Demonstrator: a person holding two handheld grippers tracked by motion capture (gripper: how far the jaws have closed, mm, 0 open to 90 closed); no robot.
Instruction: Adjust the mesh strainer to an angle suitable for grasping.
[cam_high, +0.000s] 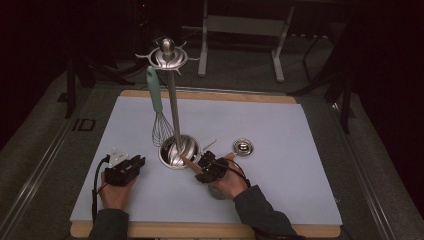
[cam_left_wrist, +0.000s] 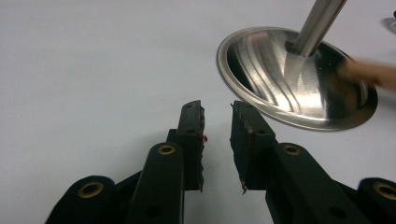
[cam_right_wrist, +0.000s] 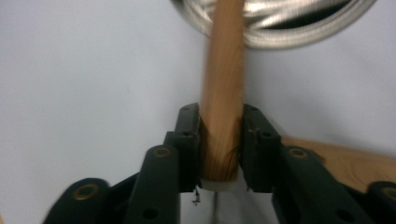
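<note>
A steel utensil stand rises from a round base (cam_high: 177, 152) on a pole (cam_high: 173, 110) to a hooked top (cam_high: 167, 55). From one hook hangs a whisk (cam_high: 159, 125) with a teal handle. My right gripper (cam_high: 201, 167) is at the base's near right edge, shut on a wooden handle (cam_high: 190, 164). In the right gripper view the pads (cam_right_wrist: 189, 135) press both sides of that wooden handle (cam_right_wrist: 224, 70), which points at the base (cam_right_wrist: 280, 32). My left gripper (cam_high: 137, 162) rests on the mat left of the stand. Its jaws (cam_left_wrist: 217, 109) are open and empty, near the base (cam_left_wrist: 299, 79).
A pale mat (cam_high: 280, 165) covers a wooden board (cam_high: 210, 230). A small round metal piece (cam_high: 242, 146) lies right of the stand's base. A grey object (cam_high: 217, 192) lies under the right hand. Metal frame legs (cam_high: 277, 55) stand beyond the table.
</note>
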